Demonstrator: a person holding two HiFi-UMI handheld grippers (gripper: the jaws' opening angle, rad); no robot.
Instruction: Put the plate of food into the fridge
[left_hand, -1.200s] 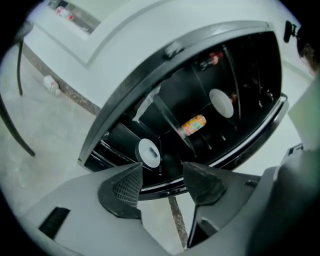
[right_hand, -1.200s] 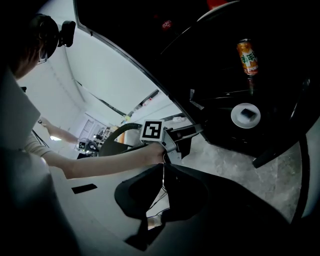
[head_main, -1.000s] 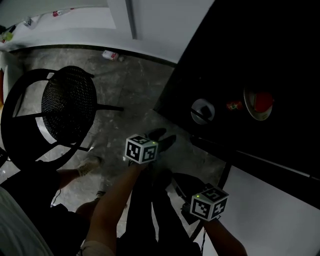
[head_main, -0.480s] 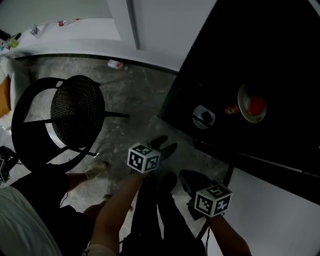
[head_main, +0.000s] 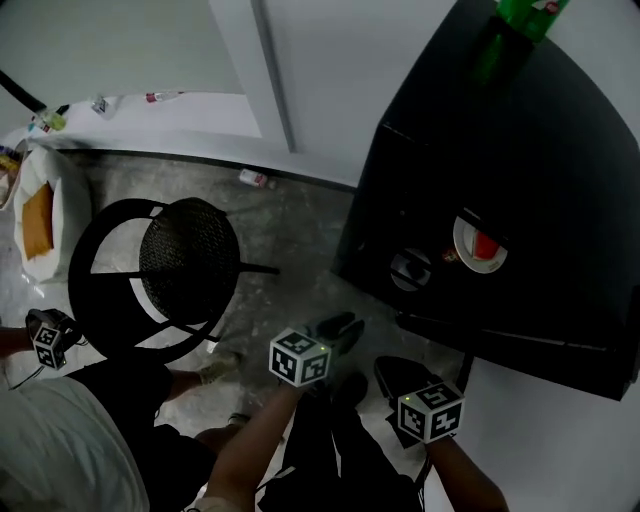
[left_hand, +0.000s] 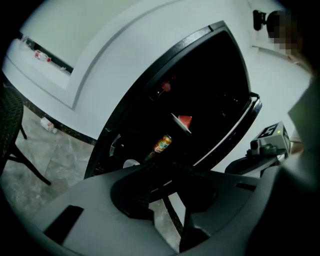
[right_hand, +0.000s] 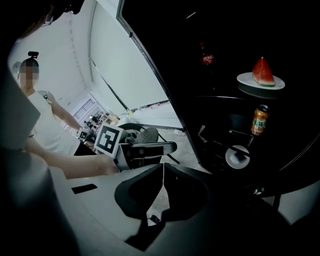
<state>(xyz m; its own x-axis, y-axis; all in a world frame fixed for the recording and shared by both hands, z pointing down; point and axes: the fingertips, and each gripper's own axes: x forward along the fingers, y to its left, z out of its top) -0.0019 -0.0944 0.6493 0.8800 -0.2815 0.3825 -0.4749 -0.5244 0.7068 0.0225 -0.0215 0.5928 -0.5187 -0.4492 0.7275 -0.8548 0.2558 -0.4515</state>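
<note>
A white plate with a red watermelon slice (head_main: 480, 243) (left_hand: 184, 121) (right_hand: 261, 80) stands on a shelf inside the open black fridge (head_main: 560, 180). Both grippers hang low in front of the fridge, well short of the plate. My left gripper (head_main: 335, 328) (left_hand: 167, 186) is closing, with a gap still between its jaws and nothing in them. My right gripper (head_main: 396, 372) (right_hand: 162, 176) is shut and empty, just right of the left one. In the right gripper view the left gripper (right_hand: 150, 148) shows beside it.
Below the plate stand an orange can (right_hand: 259, 120) (left_hand: 161, 144) and a white round dish (right_hand: 235, 156); a dark bottle (right_hand: 206, 59) is further back. A black mesh chair (head_main: 185, 265) stands on the floor to the left. A person (head_main: 60, 440) is at lower left.
The head view has swung up and back, so the fridge shows more fully and both grippers sit lower in frame. The left gripper's jaws look narrower than before.
</note>
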